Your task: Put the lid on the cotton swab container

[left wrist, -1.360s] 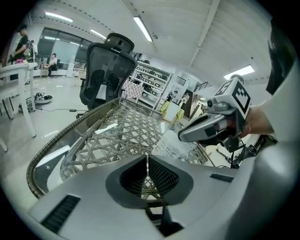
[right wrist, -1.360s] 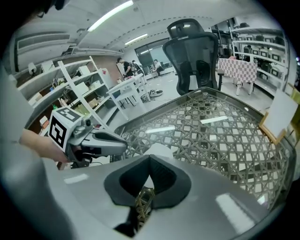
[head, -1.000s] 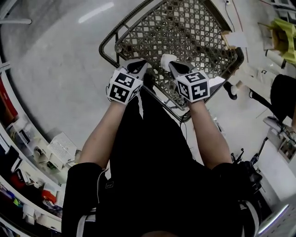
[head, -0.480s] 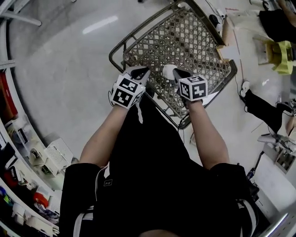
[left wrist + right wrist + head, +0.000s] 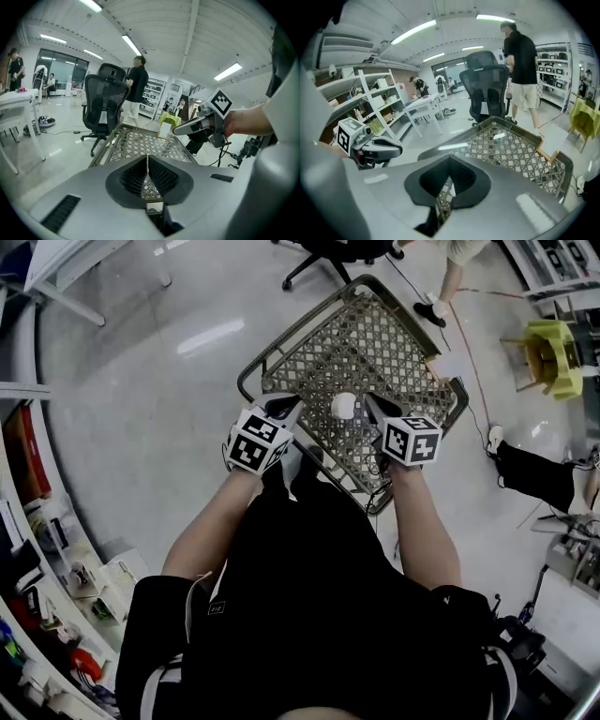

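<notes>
The right gripper (image 5: 373, 403) has moved off the white round object (image 5: 343, 405) on the mesh table (image 5: 398, 338). Its jaws and those of the left gripper (image 5: 285, 406) are pressed together and empty, so capping seems not started.

A small white round thing (image 5: 343, 406) against the lattice table (image 5: 375, 334) is too small to identify. The person's black shirt (image 5: 309, 596) hides part of the table's near rim. The top edge cuts off an office chair (image 5: 330, 253) and a standing bystander (image 5: 457, 249).
</notes>
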Motion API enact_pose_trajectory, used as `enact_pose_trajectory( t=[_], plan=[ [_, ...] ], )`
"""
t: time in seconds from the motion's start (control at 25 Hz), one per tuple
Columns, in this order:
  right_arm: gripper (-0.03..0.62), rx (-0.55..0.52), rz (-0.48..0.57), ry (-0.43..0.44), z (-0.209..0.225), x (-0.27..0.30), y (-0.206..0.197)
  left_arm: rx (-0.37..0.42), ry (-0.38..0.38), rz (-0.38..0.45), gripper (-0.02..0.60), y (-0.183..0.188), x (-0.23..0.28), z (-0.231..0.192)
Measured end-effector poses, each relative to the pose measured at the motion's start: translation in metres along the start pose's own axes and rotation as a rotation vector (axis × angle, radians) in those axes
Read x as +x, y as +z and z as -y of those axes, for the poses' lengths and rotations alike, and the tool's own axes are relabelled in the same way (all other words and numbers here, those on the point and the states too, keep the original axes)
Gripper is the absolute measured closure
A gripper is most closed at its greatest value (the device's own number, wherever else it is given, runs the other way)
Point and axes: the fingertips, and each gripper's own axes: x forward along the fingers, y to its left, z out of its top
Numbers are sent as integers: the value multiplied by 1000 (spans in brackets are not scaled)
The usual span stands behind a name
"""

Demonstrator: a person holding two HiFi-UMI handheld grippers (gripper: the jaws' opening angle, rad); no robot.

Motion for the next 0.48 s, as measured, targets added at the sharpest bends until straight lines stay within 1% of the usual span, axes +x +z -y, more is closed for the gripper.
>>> enact_pose_trajectory(
  t=[0.24, 0.48],
  plan=[
    [585, 57, 181, 18, -8, -45, 35, 57, 24, 20, 565, 28, -26, 1],
    [585, 79, 336, 24, 4, -95, 61, 130, 73, 62, 565, 75, -44, -3]
  ],
)
